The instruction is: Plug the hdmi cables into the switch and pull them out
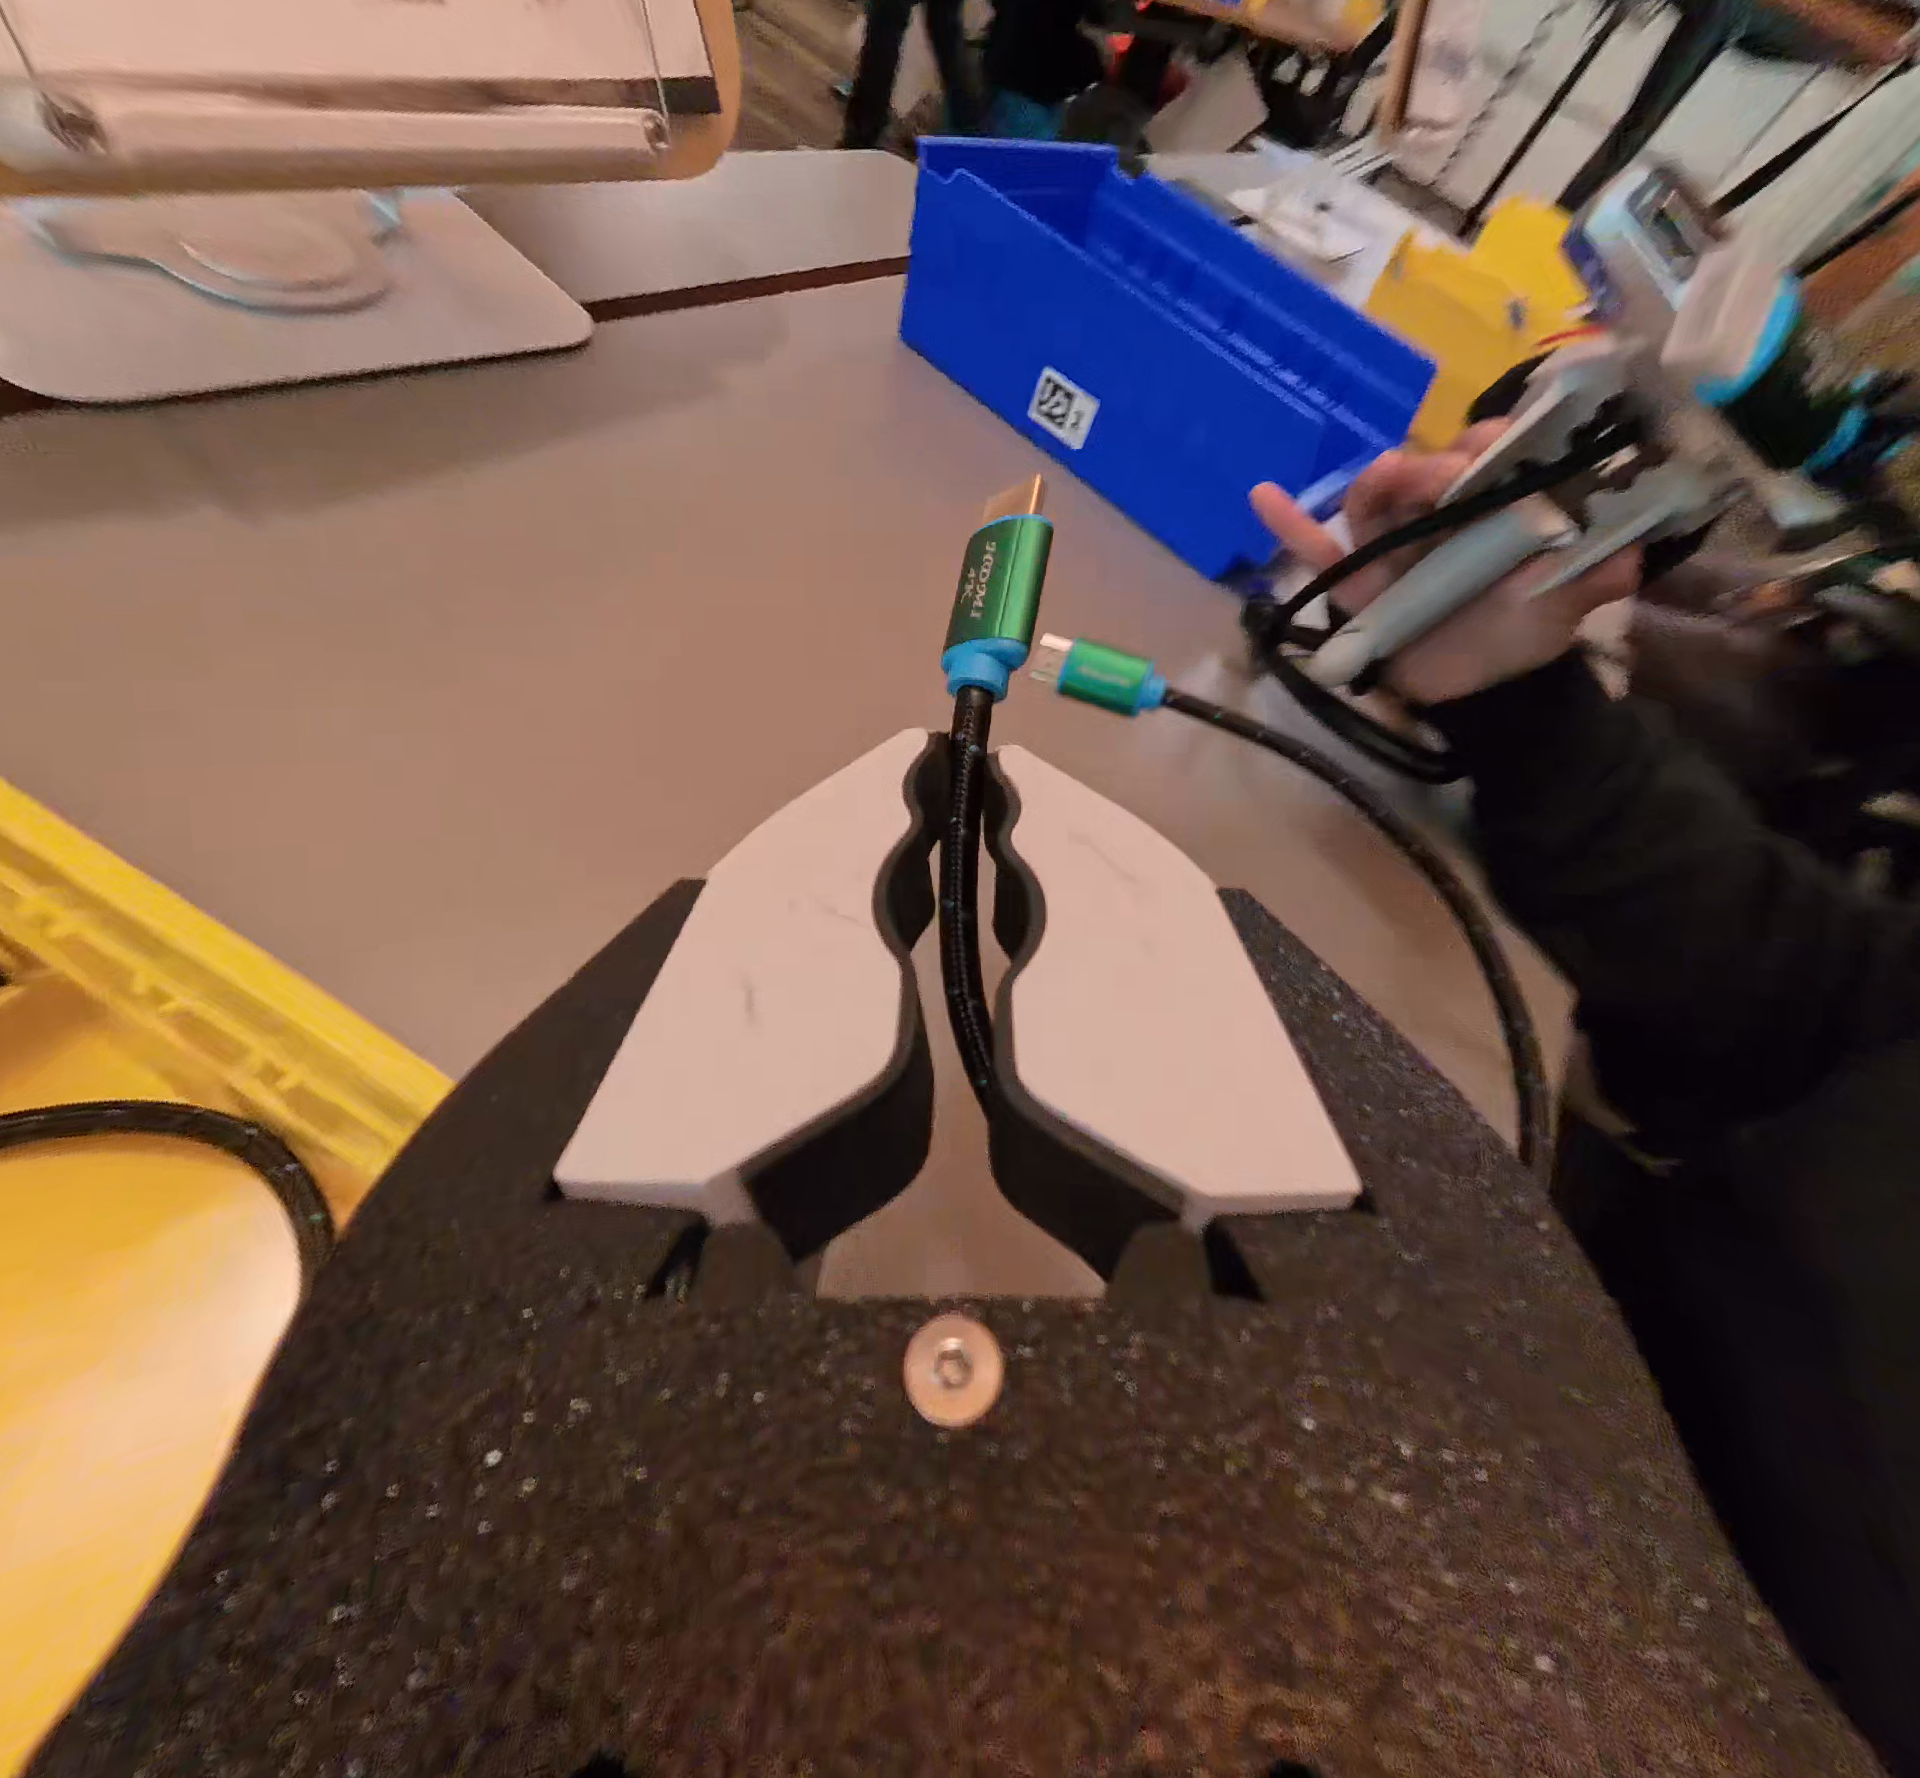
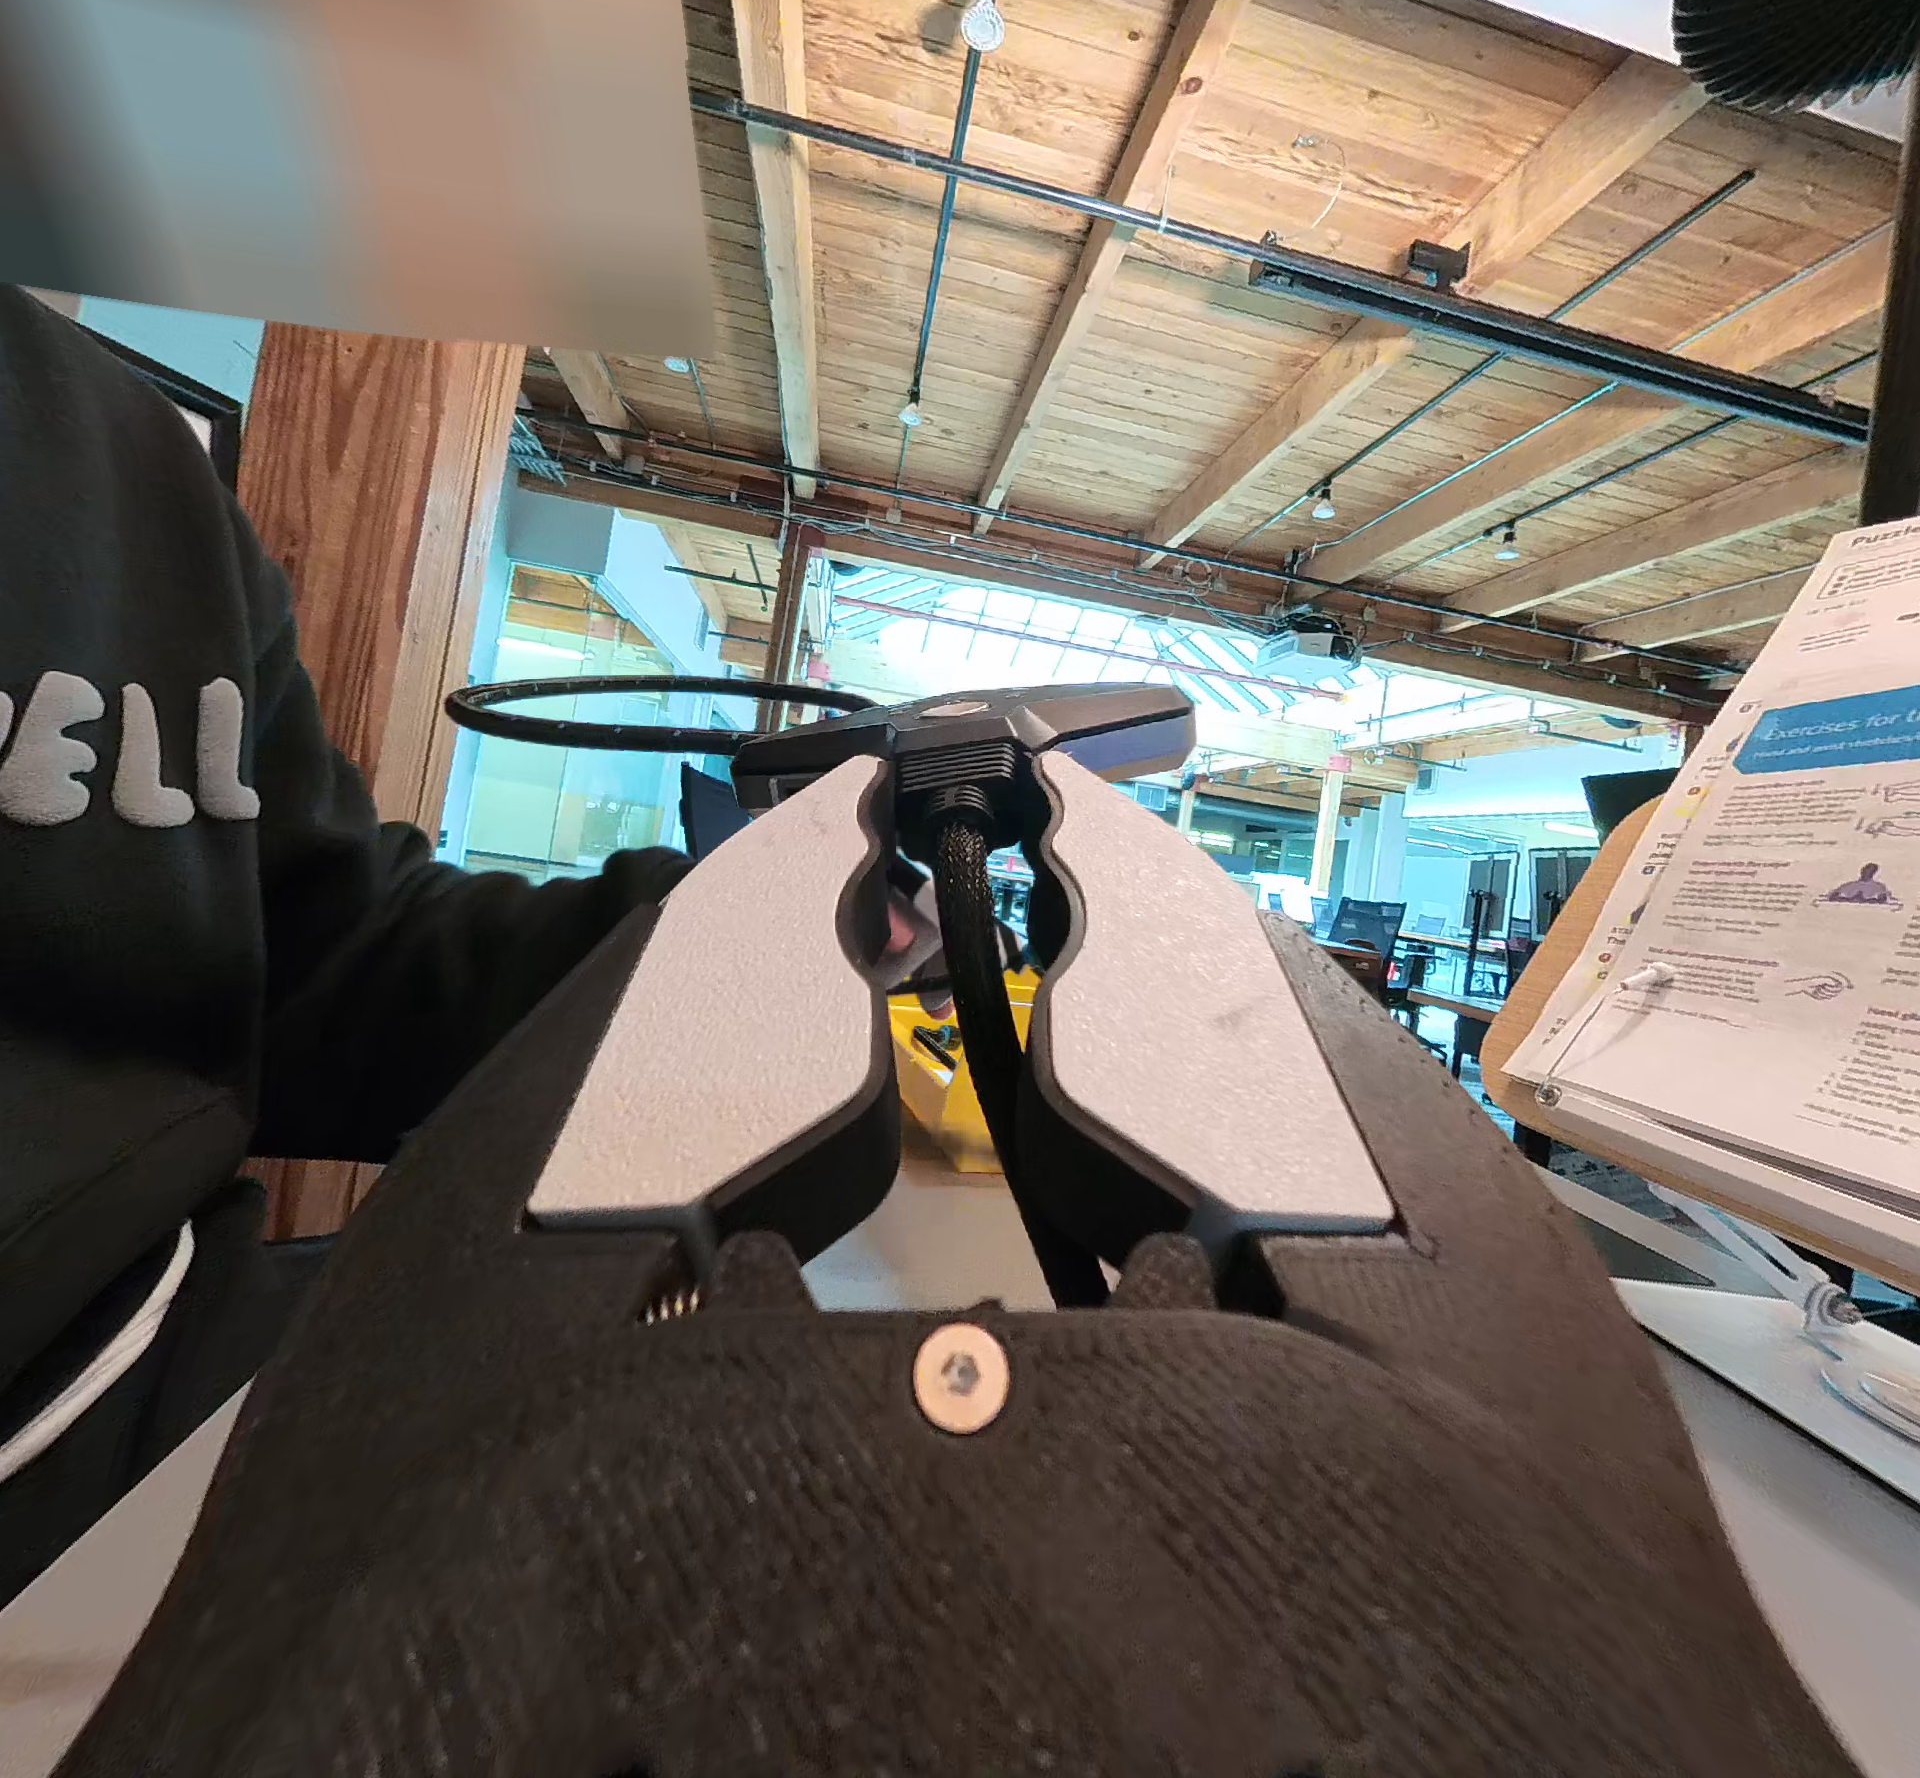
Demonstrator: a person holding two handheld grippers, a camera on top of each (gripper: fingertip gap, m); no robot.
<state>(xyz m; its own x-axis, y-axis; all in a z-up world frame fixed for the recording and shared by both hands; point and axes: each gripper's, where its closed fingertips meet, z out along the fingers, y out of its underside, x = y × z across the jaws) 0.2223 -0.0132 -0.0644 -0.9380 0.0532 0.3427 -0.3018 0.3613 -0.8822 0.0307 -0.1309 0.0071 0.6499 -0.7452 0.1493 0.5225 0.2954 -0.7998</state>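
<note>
My left gripper point(image 1: 961, 752) is shut on a black braided HDMI cable point(image 1: 961, 907). Its green plug point(image 1: 995, 596) with a gold tip sticks up past the fingertips, above the grey table point(image 1: 468, 606). A second, smaller green plug point(image 1: 1101, 674) on another black cable lies on the table just to the right. My right gripper point(image 2: 961, 778) is shut on the black switch point(image 2: 966, 726) at its ribbed cable collar and holds it raised and tilted up; a black cable point(image 2: 982, 980) runs back between the fingers. The right gripper also shows at the right in the left wrist view point(image 1: 1579, 502).
A blue bin point(image 1: 1132, 346) stands at the back right of the table. A yellow bin point(image 1: 156, 980) sits at the left edge, another yellow bin point(image 1: 1475, 315) behind the blue one. A document stand with papers point(image 1: 343, 14) is at the back left. A person in a black sweatshirt point(image 2: 135, 845) is close.
</note>
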